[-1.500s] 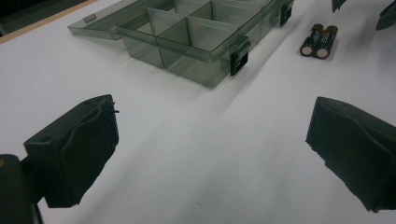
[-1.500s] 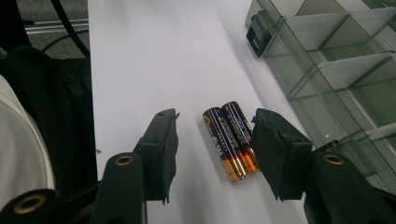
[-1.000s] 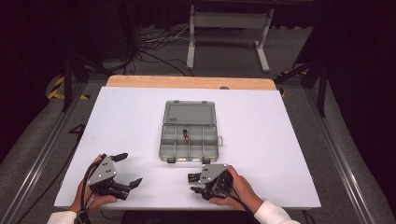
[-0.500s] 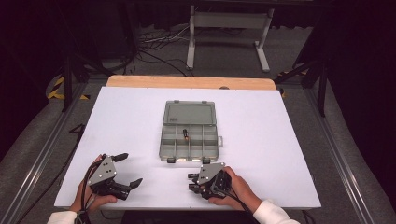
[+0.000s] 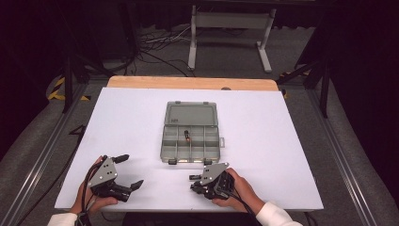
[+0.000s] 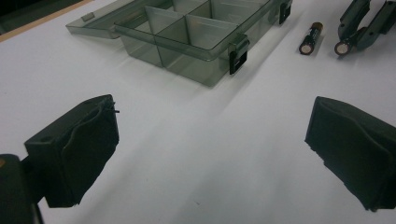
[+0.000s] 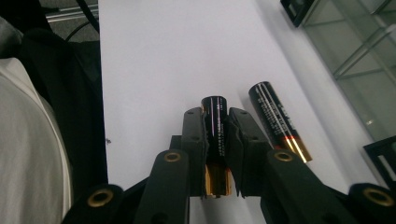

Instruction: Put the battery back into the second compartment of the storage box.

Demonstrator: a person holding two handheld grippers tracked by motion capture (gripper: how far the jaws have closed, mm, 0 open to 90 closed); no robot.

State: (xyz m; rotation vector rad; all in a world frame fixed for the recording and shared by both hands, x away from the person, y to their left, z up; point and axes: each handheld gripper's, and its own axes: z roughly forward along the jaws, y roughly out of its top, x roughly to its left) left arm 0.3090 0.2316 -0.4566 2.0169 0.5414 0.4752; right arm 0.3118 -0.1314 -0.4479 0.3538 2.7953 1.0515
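White table (image 5: 117, 122), broad and bare around open compartment box (image 5: 190, 134); ample room, near edge close under both hands. One battery already in box (image 5: 187, 137). Left gripper (image 5: 123, 172): jaws wide apart, idle. Right gripper (image 7: 216, 140), just closing: clamped on battery (image 7: 214, 119); second battery (image 7: 275, 119) just beside, left to stow.

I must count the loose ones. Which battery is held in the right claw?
The battery between the right claw pads; the other battery lies free beside it.
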